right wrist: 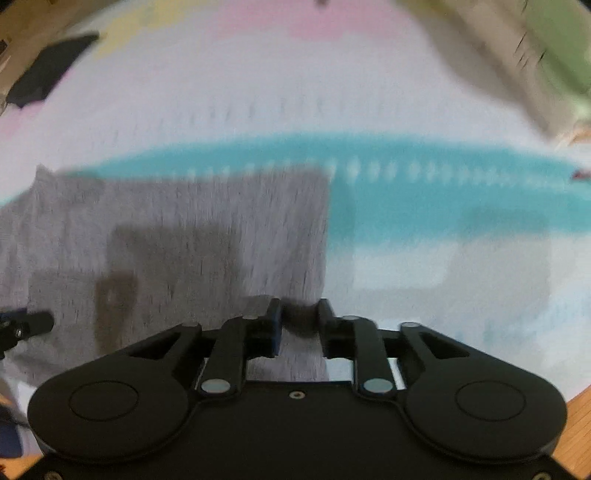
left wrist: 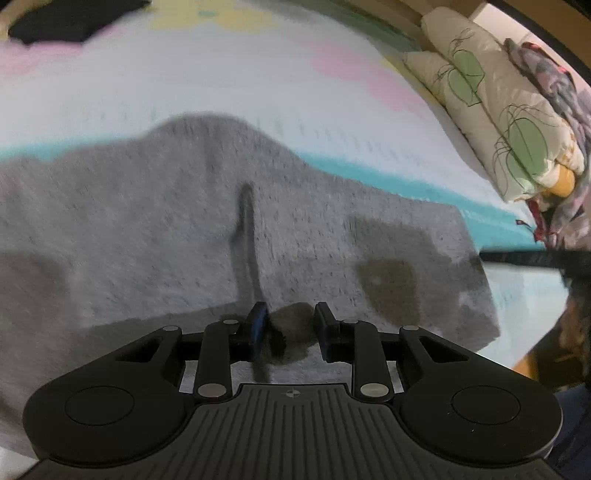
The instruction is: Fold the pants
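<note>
Grey pants (left wrist: 184,229) lie spread on a striped bedspread (left wrist: 221,96) as a person works two handheld tools over them. The left gripper (left wrist: 291,328) hangs with its jaws parted above a dark upright crease in the cloth, pressing on nothing that can be seen. The right gripper (right wrist: 300,325), also parted, straddles the garment's straight edge at about 12 o'clock from its own fingers, though blur hides whether the pads touch the fabric. The fold looks partly made: the pants form a broad, squared slab, yet a hump at 11 o'clock in the left view and the centre ridge suggest smoothing or another fold remains. Open bedspread runs from 12 to 3 o'clock; pillows (left wrist: 491,110) crowd 2 o'clock, and a dark garment (left wrist: 66,18) sits at 10.
</note>
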Demonstrator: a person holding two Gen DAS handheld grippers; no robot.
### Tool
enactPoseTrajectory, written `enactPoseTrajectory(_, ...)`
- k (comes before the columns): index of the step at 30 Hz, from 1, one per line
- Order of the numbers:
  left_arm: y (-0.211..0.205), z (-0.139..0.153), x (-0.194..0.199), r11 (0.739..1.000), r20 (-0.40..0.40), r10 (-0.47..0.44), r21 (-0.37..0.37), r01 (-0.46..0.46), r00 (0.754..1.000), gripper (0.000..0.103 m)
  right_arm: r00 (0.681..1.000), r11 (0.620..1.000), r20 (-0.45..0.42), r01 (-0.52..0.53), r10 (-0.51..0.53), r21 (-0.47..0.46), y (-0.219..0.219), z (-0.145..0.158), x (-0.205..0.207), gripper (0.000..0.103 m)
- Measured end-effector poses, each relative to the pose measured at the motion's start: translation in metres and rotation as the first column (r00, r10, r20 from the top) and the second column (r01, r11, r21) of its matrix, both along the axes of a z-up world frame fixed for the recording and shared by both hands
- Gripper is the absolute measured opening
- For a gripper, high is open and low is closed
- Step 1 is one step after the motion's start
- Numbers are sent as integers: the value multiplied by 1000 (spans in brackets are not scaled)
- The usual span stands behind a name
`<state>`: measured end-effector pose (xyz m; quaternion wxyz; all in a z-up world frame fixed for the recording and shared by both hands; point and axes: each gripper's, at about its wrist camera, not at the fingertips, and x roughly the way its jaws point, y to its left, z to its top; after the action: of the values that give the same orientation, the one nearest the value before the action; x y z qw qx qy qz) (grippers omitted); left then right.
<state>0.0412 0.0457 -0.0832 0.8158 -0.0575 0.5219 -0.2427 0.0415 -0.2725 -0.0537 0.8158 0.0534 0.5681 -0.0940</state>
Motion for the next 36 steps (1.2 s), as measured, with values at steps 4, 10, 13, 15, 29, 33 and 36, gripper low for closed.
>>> enactPoseTrajectory(4,6,15,-2,997,131,1,81,-12,991,27,974,996,226,1,19,-87,18,36,-11,79)
enactPoseTrajectory(10,23,15,15,990,137,114,72,-124,984,27,951,983,257,-182,171,22,79,23,10,78)
enactPoseTrajectory(13,34,13,23,979,131,178,74,-189,975,27,939,965,232,-263,254,8,112,7,19,70)
enactPoseTrajectory(15,41,10,28,970,122,221,79,-231,968,27,918,946,237,-325,317,-7,133,4,25,70)
enactPoseTrajectory(29,85,-15,45,943,-34,332,40,-331,943,27,814,828,207,-561,543,32,208,-9,125,81)
enactPoseTrajectory(33,88,-10,44,939,-23,343,17,-343,939,27,783,786,112,-617,611,23,220,-25,129,13)
enactPoseTrajectory(36,99,1,37,926,36,378,-7,-378,925,27,749,758,132,-651,649,-37,226,-22,105,11)
